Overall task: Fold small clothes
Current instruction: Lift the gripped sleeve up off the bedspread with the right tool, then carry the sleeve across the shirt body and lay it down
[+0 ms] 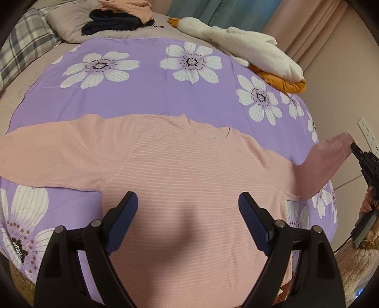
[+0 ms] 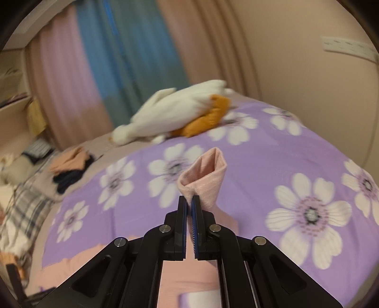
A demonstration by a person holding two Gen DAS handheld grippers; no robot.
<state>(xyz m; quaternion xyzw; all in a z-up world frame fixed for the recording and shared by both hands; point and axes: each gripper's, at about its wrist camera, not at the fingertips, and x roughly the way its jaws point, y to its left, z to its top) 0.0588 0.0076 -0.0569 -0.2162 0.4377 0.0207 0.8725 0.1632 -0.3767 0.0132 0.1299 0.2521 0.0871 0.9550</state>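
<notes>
A pink striped long-sleeved shirt [image 1: 189, 170] lies flat on the purple flowered bedspread [image 1: 146, 94], neck away from me. My left gripper [image 1: 188, 203] is open and empty, hovering above the shirt's lower body. My right gripper [image 2: 189, 201] is shut on the cuff of the shirt's right sleeve [image 2: 203, 175] and holds it lifted off the bed. In the left wrist view the right gripper [image 1: 355, 148] shows at the far right with the raised sleeve [image 1: 331, 154].
A white and orange plush goose [image 1: 248, 47] lies at the bed's far right. A pile of dark and peach clothes [image 1: 113, 19] sits on a pillow at the far side. A plaid pillow [image 1: 26, 47] is at the left. A wall [image 1: 343, 83] stands close on the right.
</notes>
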